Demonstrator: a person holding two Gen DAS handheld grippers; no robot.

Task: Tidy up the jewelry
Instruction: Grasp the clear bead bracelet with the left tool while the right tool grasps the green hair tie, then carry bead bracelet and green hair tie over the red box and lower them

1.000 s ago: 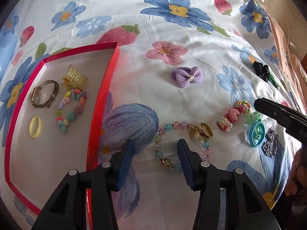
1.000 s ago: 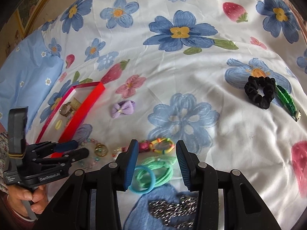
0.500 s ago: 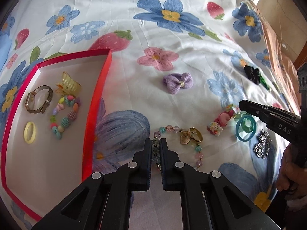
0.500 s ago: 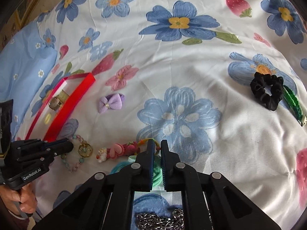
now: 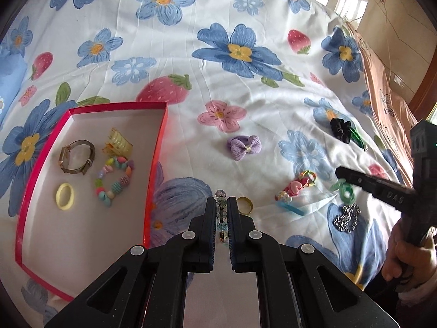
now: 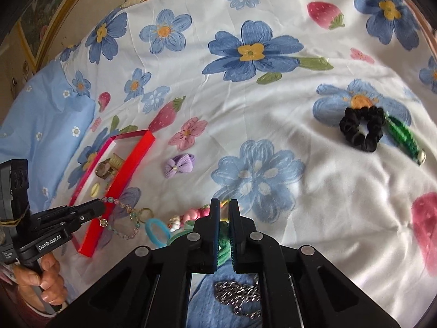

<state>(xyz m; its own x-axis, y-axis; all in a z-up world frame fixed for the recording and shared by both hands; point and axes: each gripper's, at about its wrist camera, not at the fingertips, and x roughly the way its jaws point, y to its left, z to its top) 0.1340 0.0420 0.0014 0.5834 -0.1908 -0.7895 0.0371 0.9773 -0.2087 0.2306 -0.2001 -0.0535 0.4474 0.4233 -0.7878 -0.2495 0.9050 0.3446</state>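
Pinches the pastel bead bracelet (image 5: 220, 194) in the left claw (image 5: 221, 199), shut tight on the beads, just right of the red box (image 5: 158, 150) on the flowery bed sheet (image 5: 245, 109). Dangles a gold ring (image 5: 244, 205) beside that claw's tip. Has the green hair tie (image 6: 223, 248) between the pads of the right claw (image 6: 221, 202), jaws starting to open. Shows a watch (image 5: 76, 157), a yellow clip (image 5: 117, 145), a yellow band (image 5: 65, 195) and a bright bead bracelet (image 5: 114, 180) inside the box. Shows a purple bow (image 5: 244, 147), a black scrunchie (image 6: 362, 128) and a silver chain (image 6: 237, 295) out on the sheet.
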